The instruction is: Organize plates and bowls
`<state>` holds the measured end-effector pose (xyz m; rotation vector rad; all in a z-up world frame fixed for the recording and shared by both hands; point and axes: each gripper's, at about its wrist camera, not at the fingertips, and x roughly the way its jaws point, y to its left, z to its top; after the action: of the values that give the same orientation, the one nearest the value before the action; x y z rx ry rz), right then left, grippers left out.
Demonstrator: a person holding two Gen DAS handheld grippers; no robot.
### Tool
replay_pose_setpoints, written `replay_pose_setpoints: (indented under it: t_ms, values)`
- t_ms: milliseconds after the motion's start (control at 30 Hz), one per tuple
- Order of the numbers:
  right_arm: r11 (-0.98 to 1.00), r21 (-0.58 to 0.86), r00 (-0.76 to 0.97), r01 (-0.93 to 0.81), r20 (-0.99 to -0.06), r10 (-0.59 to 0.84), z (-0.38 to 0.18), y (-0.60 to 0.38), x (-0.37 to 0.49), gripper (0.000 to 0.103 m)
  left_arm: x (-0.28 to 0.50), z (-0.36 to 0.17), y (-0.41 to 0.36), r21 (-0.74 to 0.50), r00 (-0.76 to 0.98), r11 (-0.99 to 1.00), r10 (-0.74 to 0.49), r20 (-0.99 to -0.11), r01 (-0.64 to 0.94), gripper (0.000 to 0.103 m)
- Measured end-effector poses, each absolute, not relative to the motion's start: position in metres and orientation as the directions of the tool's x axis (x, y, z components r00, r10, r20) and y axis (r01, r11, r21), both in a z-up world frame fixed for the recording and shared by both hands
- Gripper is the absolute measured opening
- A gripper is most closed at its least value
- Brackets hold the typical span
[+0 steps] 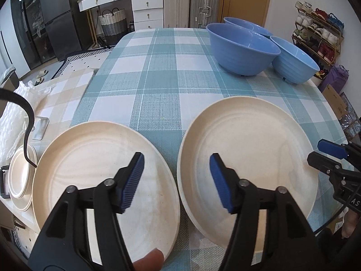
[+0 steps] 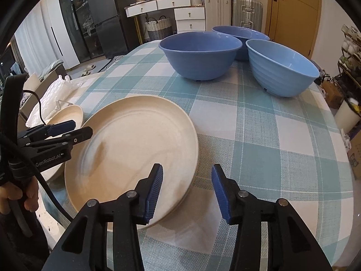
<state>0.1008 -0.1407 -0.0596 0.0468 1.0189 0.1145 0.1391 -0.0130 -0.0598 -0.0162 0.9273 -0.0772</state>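
Two cream plates lie flat at the near edge of a table under a teal checked cloth (image 1: 158,72). The left plate (image 1: 97,180) and the right plate (image 1: 252,158) sit just beside each other with a narrow strip of cloth between their rims. In the right wrist view the right plate (image 2: 135,149) appears to rest on a second rim beneath it.

The left gripper (image 1: 177,180) hovers over that strip, fingers spread and holding nothing. The right gripper (image 2: 187,190) hovers at the right plate's near right rim, fingers likewise spread and empty, one over the plate and one over bare cloth.

Three blue bowls (image 2: 200,54) cluster at the far right of the table, close together; whether they touch cannot be told. The middle of the cloth between plates and bowls is open.

On the left gripper's body the lettering "GenRobot.AI" (image 2: 48,160) is readable.

To the left, a lower surface holds smaller cream plates (image 1: 21,176) and white wrapping (image 1: 13,117). A black cable (image 1: 28,135) loops above them. Beyond the table stand drawers (image 1: 146,9), suitcases (image 1: 191,4) and a shoe rack (image 1: 320,29).
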Motion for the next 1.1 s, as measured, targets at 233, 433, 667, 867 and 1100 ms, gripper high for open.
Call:
replay_pose_setpoints:
  t_ms: [233, 433, 667, 867, 1100]
  values:
    - [0.981, 0.139, 0.535, -0.138, -0.823, 0.192, -0.05, -0.135, 0.095, 0.07, 0.136, -0.052, -0.007, -0.107, 0.591, 0.993, -0.115, -0.799, 0.047, 0.076]
    - [0.976, 0.143, 0.575, -0.165, -0.79, 0.213, -0.038, -0.131, 0.089, 0.084, 0.127, -0.04, -0.008, -0.1, 0.619, 0.994, -0.11, -0.777, 0.051, 0.081]
    - [0.975, 0.144, 0.592, -0.169, -0.776, 0.217, -0.029, -0.132, 0.09, 0.085, 0.119, -0.033, 0.002, -0.109, 0.636, 0.993, -0.108, -0.764, 0.037, 0.1]
    - [0.972, 0.13, 0.607, -0.196, -0.762, 0.224, -0.021, -0.124, 0.094, 0.085, 0.108, -0.025, 0.02, -0.104, 0.652, 0.995, -0.082, -0.754, 0.004, 0.1]
    - [0.966, 0.111, 0.61, -0.233, -0.757, 0.234, -0.014, -0.111, 0.099, 0.085, 0.099, -0.02, 0.051, -0.114, 0.67, 0.992, -0.049, -0.741, -0.054, 0.1]
